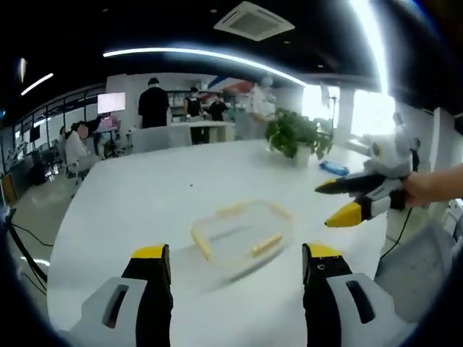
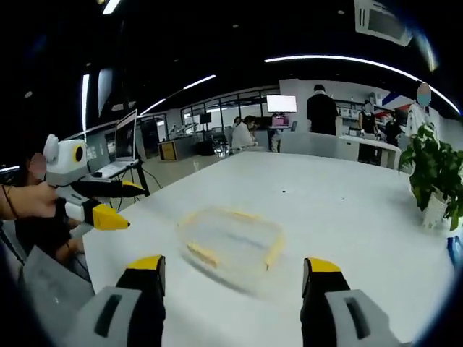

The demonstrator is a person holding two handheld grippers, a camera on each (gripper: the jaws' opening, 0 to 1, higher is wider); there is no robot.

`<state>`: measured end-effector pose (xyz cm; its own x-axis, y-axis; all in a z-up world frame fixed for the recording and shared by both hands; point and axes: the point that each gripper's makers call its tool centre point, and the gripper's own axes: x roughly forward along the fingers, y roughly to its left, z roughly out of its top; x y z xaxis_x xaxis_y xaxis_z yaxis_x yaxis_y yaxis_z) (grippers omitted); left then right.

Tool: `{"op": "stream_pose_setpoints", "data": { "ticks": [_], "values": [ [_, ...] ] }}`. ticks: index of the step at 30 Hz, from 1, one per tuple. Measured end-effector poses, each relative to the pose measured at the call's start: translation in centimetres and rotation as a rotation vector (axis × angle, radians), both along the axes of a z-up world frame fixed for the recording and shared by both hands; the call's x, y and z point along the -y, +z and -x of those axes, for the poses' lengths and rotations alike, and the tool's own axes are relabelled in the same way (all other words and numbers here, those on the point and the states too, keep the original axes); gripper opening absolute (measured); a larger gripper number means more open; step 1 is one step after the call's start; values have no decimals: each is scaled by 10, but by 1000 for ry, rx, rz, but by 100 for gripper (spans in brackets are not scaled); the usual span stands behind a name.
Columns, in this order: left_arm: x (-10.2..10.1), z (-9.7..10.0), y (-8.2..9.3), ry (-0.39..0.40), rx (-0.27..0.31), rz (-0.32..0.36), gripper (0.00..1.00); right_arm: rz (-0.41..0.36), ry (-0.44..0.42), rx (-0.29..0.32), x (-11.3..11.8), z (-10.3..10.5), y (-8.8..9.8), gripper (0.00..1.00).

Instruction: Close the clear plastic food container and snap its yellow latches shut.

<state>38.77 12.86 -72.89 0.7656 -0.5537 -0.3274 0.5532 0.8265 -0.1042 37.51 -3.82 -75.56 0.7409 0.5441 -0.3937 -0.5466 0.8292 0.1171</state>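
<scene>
We judge the clear container on the white table light, thin and slippery, so we push on its yellow latches. Our left gripper and right gripper hover near it, fingers released, grasping nothing.

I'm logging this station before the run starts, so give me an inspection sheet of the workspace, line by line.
Surface: white table, wide and mostly bare.
Job's things: clear plastic food container with yellow latches lying on the table, blurred; whether the lid is seated or the latches are snapped cannot be told.
Clutter: potted plant and a blue object at the far edge.
Grippers: left hand-held gripper open, above the table, short of the container; right hand-held gripper open, likewise holding nothing.
Cables: a dark cable on the floor beside the table.
Surroundings: open office, people standing and seated, monitors, a laptop, ceiling light strips.
</scene>
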Motion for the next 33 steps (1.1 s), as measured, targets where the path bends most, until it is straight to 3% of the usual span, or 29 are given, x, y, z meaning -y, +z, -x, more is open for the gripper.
{"op": "stream_pose_setpoints", "data": {
  "ticks": [4,16,19,33],
  "values": [
    [-8,7,3,32,12,41,68,-5,-1,-9,1,12,-4,77],
    [-24,28,2,54,18,69,71,-13,-28,-34,6,38,-11,77],
    [-29,32,-3,78,-7,107,71,-17,-29,-30,6,41,-10,76],
    [-39,46,0,92,11,118,72,-50,-92,-48,13,55,-13,76]
  ]
}}
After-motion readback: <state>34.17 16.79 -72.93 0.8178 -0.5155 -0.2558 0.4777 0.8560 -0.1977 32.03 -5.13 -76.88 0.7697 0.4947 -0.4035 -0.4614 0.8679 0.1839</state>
